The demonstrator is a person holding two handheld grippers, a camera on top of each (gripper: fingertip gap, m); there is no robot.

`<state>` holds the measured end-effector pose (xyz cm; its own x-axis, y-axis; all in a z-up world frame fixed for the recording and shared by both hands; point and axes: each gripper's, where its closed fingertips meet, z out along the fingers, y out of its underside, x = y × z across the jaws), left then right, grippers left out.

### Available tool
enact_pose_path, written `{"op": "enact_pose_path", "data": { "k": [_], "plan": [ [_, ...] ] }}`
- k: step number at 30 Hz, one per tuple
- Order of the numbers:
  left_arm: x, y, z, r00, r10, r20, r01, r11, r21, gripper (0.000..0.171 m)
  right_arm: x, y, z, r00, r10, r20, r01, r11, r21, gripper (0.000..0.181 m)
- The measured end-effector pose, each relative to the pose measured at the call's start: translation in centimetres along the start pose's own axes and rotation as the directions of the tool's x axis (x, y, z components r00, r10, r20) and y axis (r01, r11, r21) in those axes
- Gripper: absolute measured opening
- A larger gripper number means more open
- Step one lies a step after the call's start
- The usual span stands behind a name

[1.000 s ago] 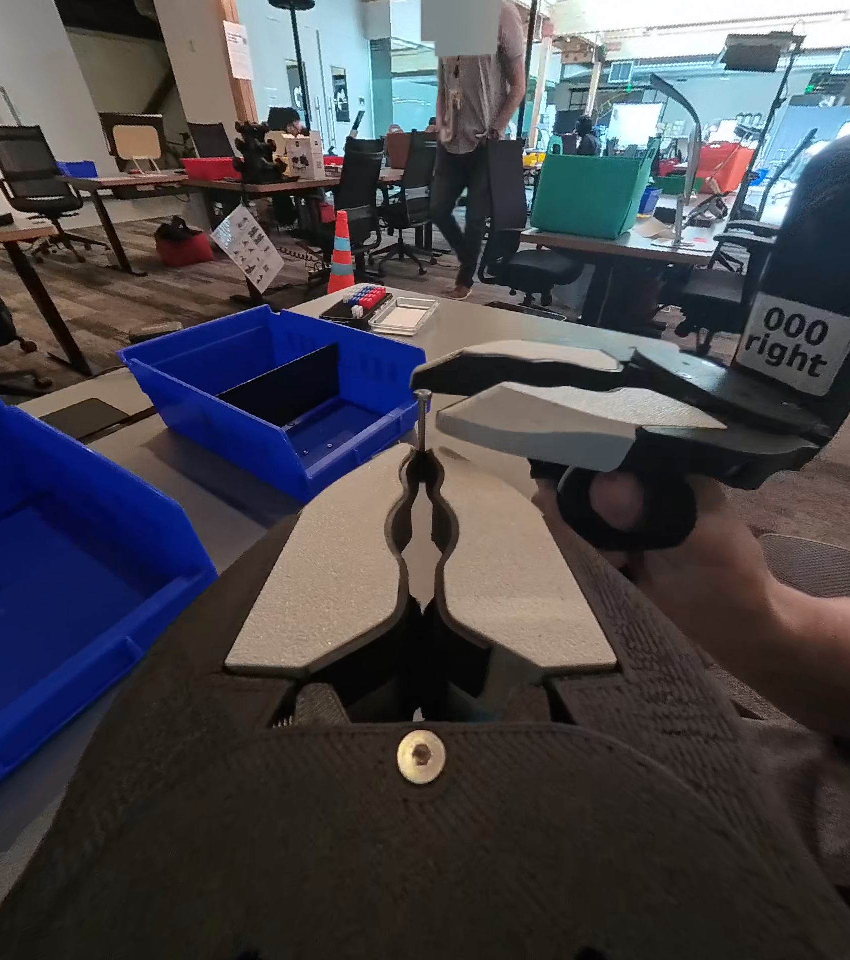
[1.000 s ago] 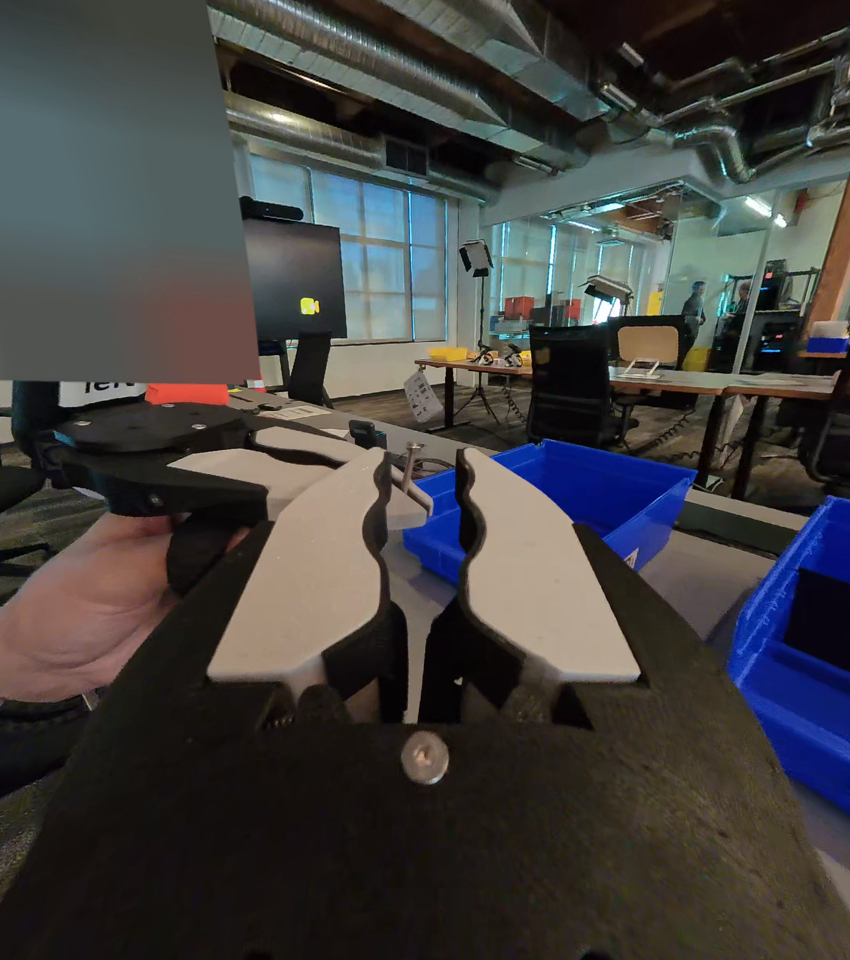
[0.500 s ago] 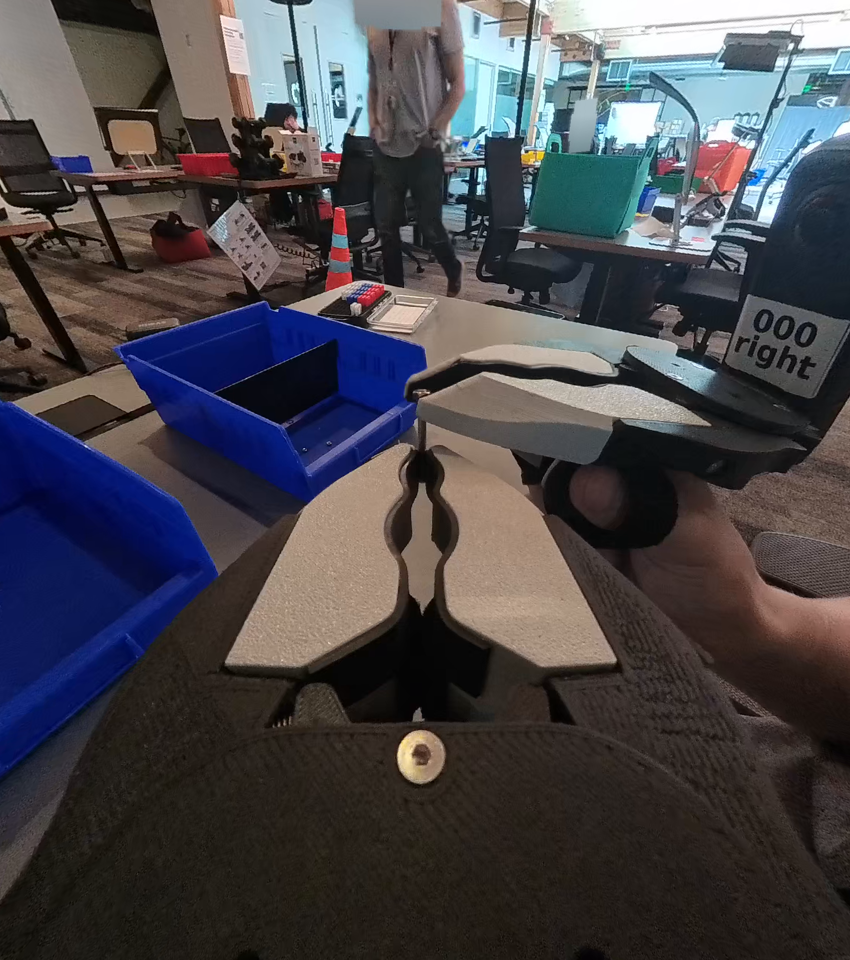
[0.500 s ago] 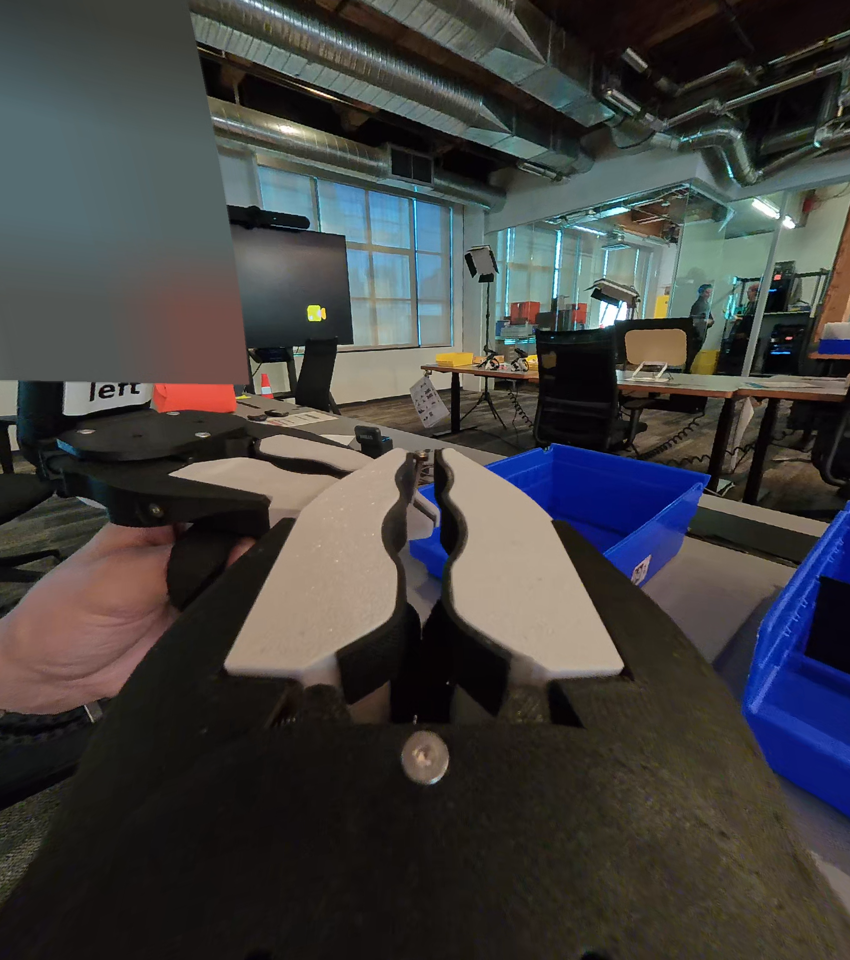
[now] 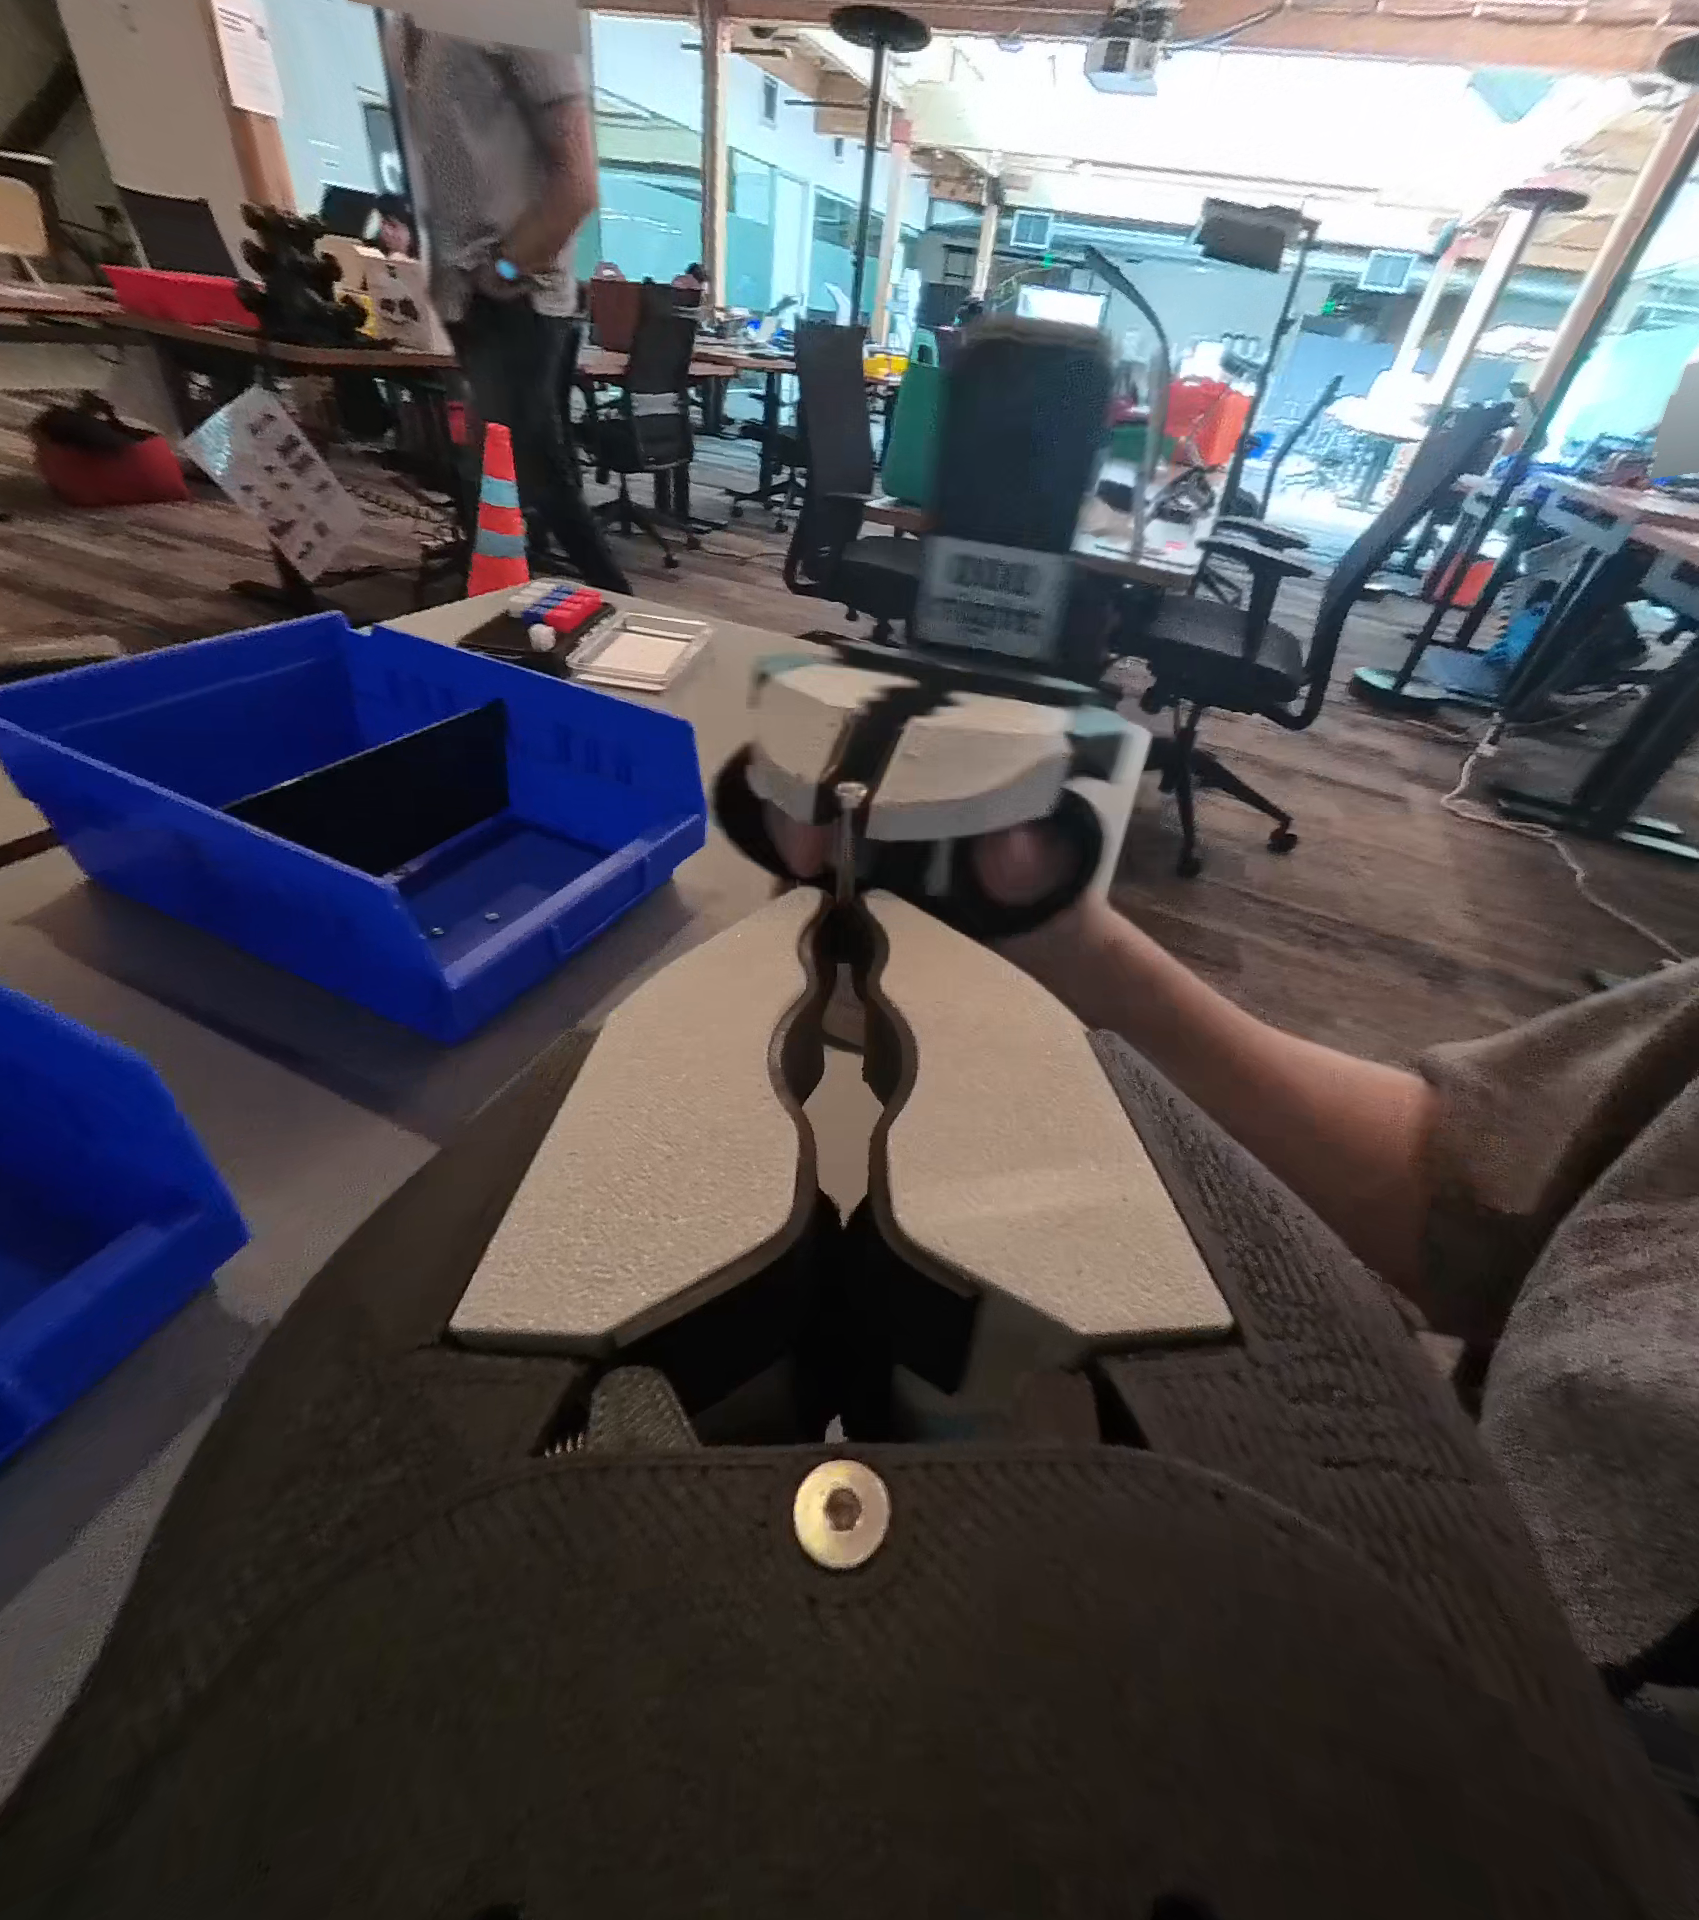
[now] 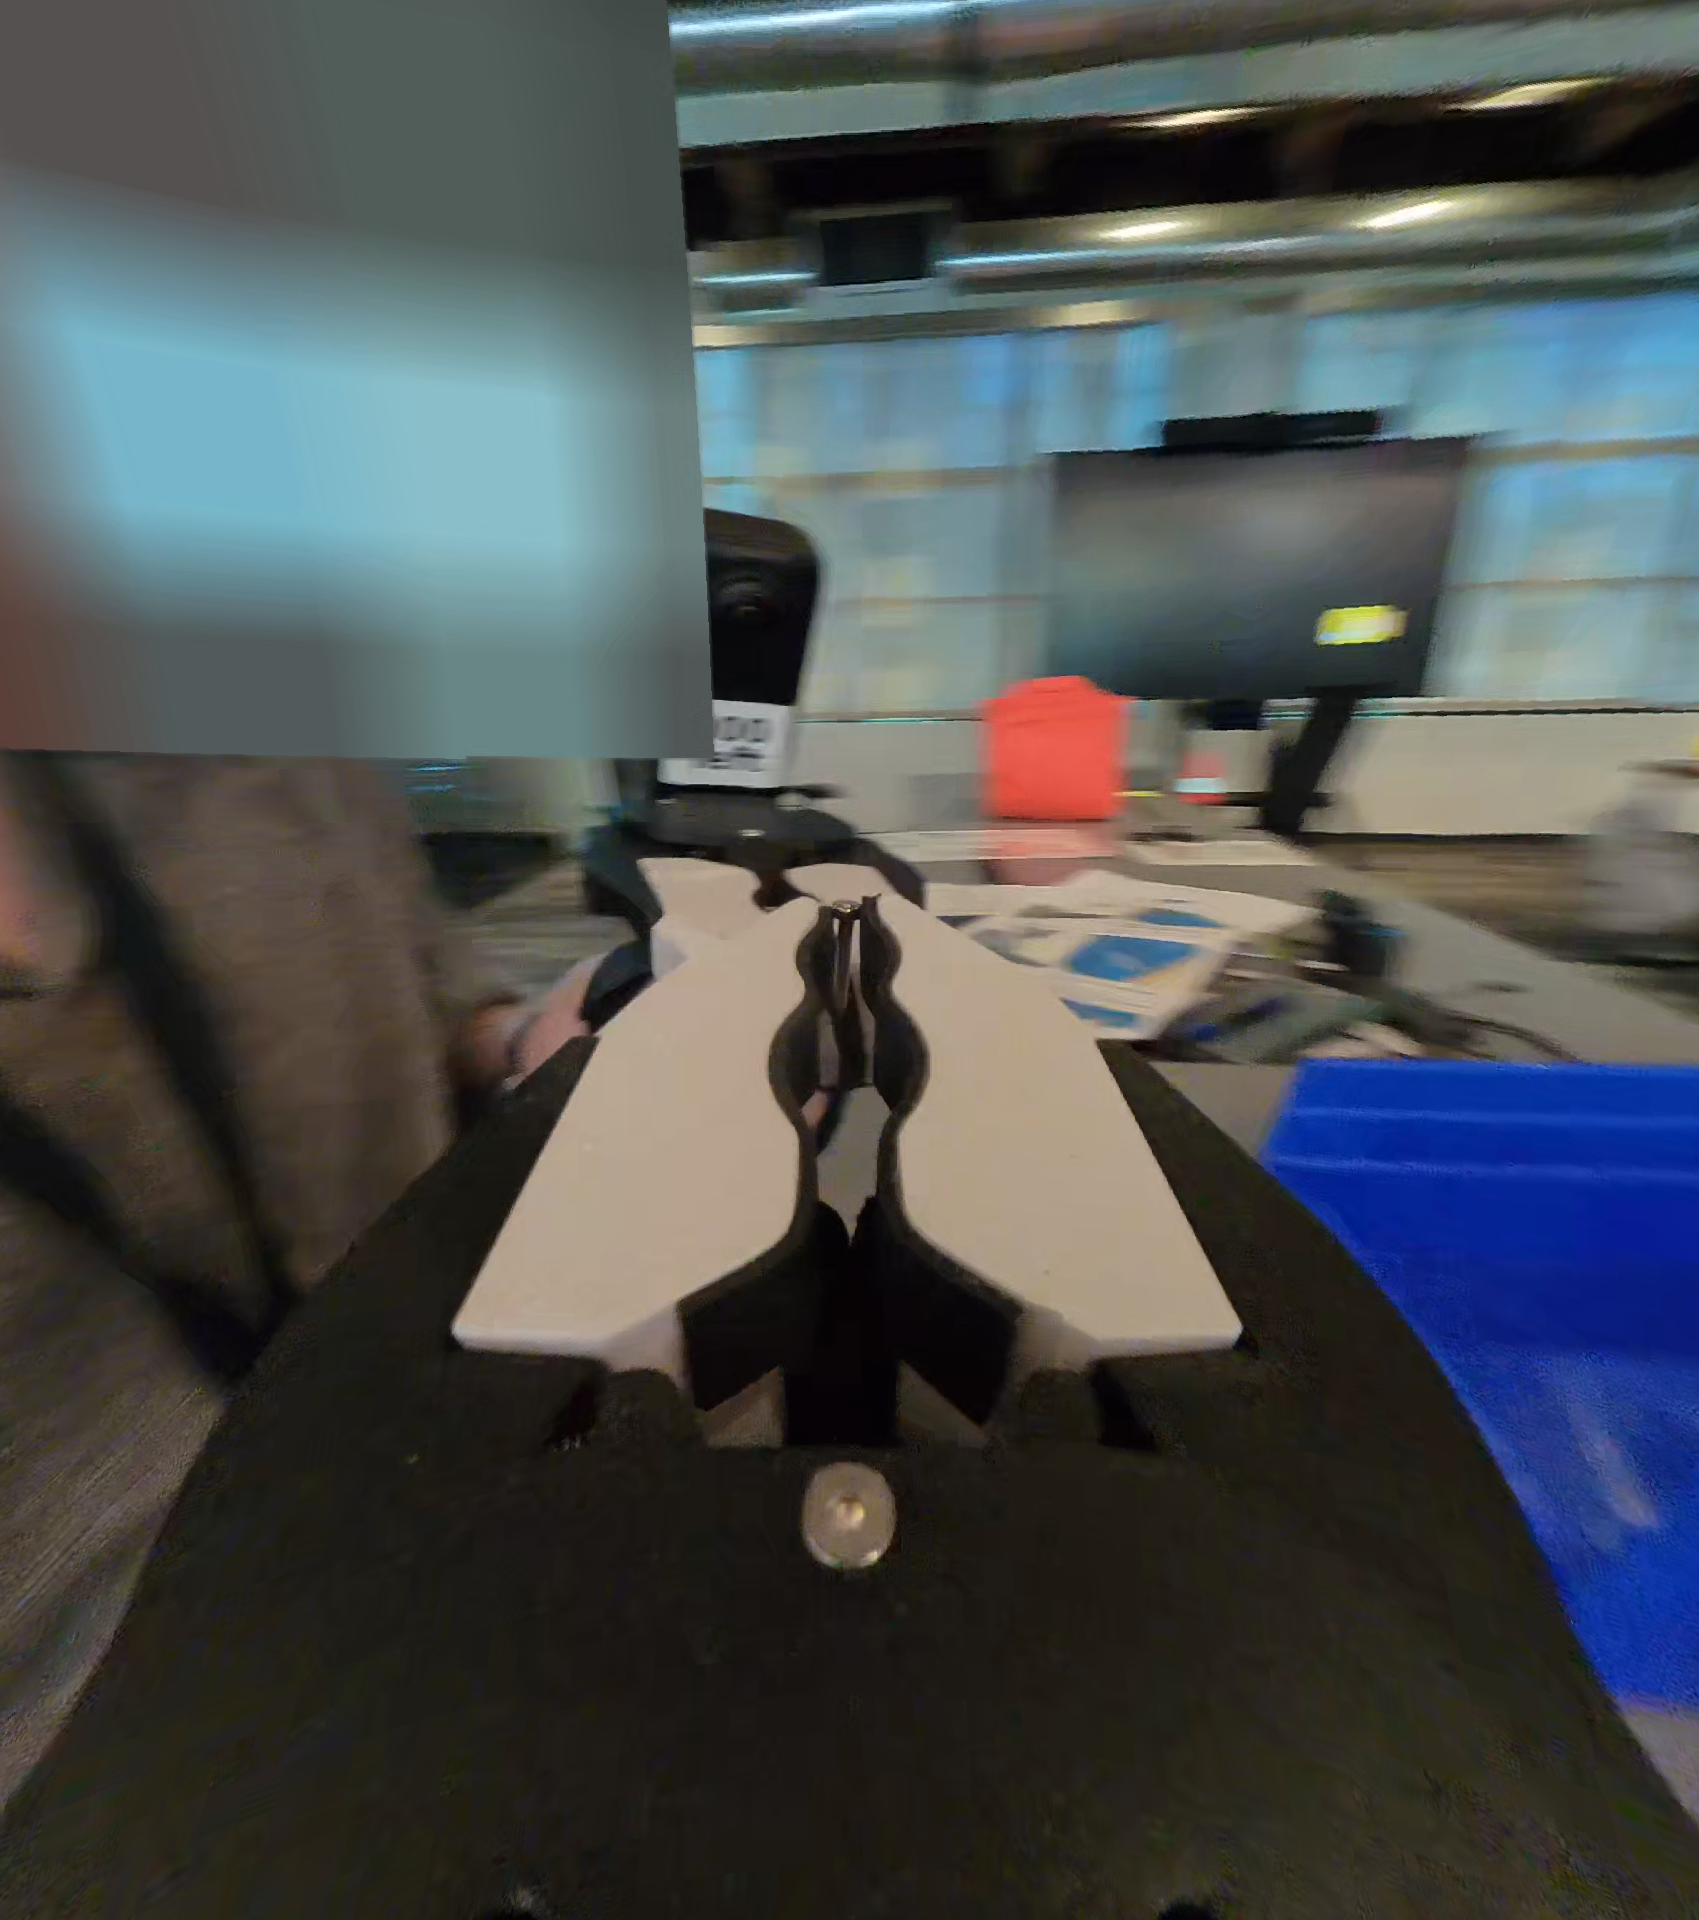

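While two handheld grippers are facing each other nose to nose above the edge of a grey table (image 5: 305,1122), one thin metal screw (image 5: 845,847) is standing between them. The left gripper (image 5: 840,920) is pinching the lower end of that screw, its two pale fingers pressed together at the tips, so the shaft is rising upright with its flat head on top. The right gripper (image 5: 866,743), held in a person's hand (image 5: 1021,883), is sitting just behind the screw head in the left wrist view; in its own view the right gripper (image 6: 847,914) is showing its two fingers drawn nearly together around a dark, thin shaft (image 6: 840,961), though blur is making the contact itself hard to judge. Two blue bins are lying on the table. The farther blue bin (image 5: 554,769) is carrying one black divider (image 5: 377,790) across its middle, and two small specks, possibly fasteners, are resting on its front floor. The nearer blue bin (image 5: 97,1174) is showing only part of its wall and floor at the left edge. One orange cone (image 5: 497,509) is standing on the floor beyond the table, near one standing person (image 5: 512,260).
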<state>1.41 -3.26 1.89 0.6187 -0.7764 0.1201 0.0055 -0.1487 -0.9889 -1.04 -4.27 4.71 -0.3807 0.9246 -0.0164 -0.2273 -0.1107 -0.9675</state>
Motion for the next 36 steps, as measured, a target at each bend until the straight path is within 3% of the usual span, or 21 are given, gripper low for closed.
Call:
{"op": "enact_pose_path", "data": {
  "k": [2, 5, 7, 9, 10, 12, 15, 18, 19, 20, 22, 23, 24, 26, 28, 31, 36],
  "plan": [
    [1.0, 0.2, 0.4, 0.999, 0.004, -0.037, -0.004, 1.000, -0.013, 0.002, -1.0, -0.2, -0.8, 0.950, 0.095, 0.298, -0.096, 0.995, -0.011, 0.004],
    [2.2, 0.7, 1.0, 0.998, 0.010, -0.066, -0.012, 0.999, -0.036, 0.002, -2.3, -0.1, -2.3, 0.705, 0.250, 0.664, -0.254, 0.963, -0.092, 0.004],
    [2.5, 1.1, 1.4, 0.997, -0.001, -0.075, -0.002, 0.999, -0.036, 0.002, -2.7, 0.1, -2.8, 0.498, 0.324, 0.805, -0.320, 0.931, -0.177, 0.004],
    [2.4, 1.1, 1.5, 0.997, -0.015, -0.077, 0.013, 0.999, -0.030, 0.002, -2.8, 0.2, -2.7, 0.353, 0.350, 0.867, -0.345, 0.911, -0.227, 0.004],
    [2.2, 0.9, 1.3, 0.997, -0.020, -0.073, 0.018, 1.000, -0.024, 0.002, -2.6, 0.2, -2.4, 0.319, 0.351, 0.880, -0.358, 0.905, -0.231, 0.005],
    [1.7, 0.6, 1.0, 0.998, -0.019, -0.055, 0.018, 1.000, -0.016, 0.002, -2.2, 0.1, -1.8, 0.325, 0.344, 0.881, -0.377, 0.901, -0.213, 0.005],
    [1.5, 0.3, 0.6, 0.999, -0.013, -0.045, 0.012, 1.000, -0.007, 0.002, -1.6, 0.2, -1.4, 0.446, 0.357, 0.821, -0.402, 0.899, -0.173, 0.027],
    [1.4, 0.2, 0.5, 0.999, -0.010, -0.039, 0.010, 1.000, -0.005, 0.002, -0.9, -0.6, -2.0, 0.592, 0.332, 0.734, -0.428, 0.901, -0.062, 0.042],
    [1.2, 0.3, 0.4, 0.999, -0.010, -0.032, 0.010, 1.000, -0.008, 0.002, -0.3, -0.7, -1.7, 0.694, 0.317, 0.647, -0.410, 0.912, -0.007, 0.045],
    [0.9, 0.3, 0.4, 1.000, -0.010, -0.021, 0.010, 1.000, -0.007, 0.002, 0.3, -0.8, -1.6, 0.790, 0.294, 0.539, -0.377, 0.925, 0.049, 0.045],
    [0.3, 0.3, 0.2, 1.000, -0.007, 0.009, 0.007, 1.000, -0.008, 0.002, 2.5, -1.2, -1.6, 0.956, 0.228, 0.182, -0.259, 0.952, 0.166, 0.045],
    [-0.1, 0.3, 0.2, 1.000, -0.003, 0.030, 0.003, 1.000, -0.010, 0.002, 3.5, -1.5, -2.2, 0.981, 0.190, -0.025, -0.180, 0.959, 0.219, 0.044],
    [-0.5, 0.3, 0.1, 0.998, 0.005, 0.055, -0.004, 1.000, -0.014, 0.002, 3.7, -2.1, -3.1, 0.972, 0.136, -0.192, -0.085, 0.963, 0.256, 0.045],
    [-1.4, 0.7, 0.1, 0.993, 0.033, 0.117, -0.029, 0.999, -0.039, 0.002, 3.7, -2.5, -5.0, 0.856, 0.063, -0.513, 0.087, 0.961, 0.263, 0.048],
    [-2.1, 1.1, 0.1, 0.986, 0.051, 0.159, -0.042, 0.997, -0.064, 0.002, 2.4, -2.0, -5.7, 0.696, -0.092, -0.712, 0.245, 0.963, 0.115, 0.037],
    [-2.5, 1.5, 0.2, 0.980, 0.065, 0.191, -0.049, 0.995, -0.088, 0.002, 0.7, -1.2, -4.2, 0.537, -0.306, -0.786, 0.363, 0.925, -0.112, 0.023],
    [-2.8, 1.8, 0.1, 0.969, 0.096, 0.229, -0.069, 0.990, -0.121, 0.002, 1.6, 1.1, -1.8, 0.592, -0.252, -0.766, 0.246, 0.961, -0.126, 0.030]
  ]
}}
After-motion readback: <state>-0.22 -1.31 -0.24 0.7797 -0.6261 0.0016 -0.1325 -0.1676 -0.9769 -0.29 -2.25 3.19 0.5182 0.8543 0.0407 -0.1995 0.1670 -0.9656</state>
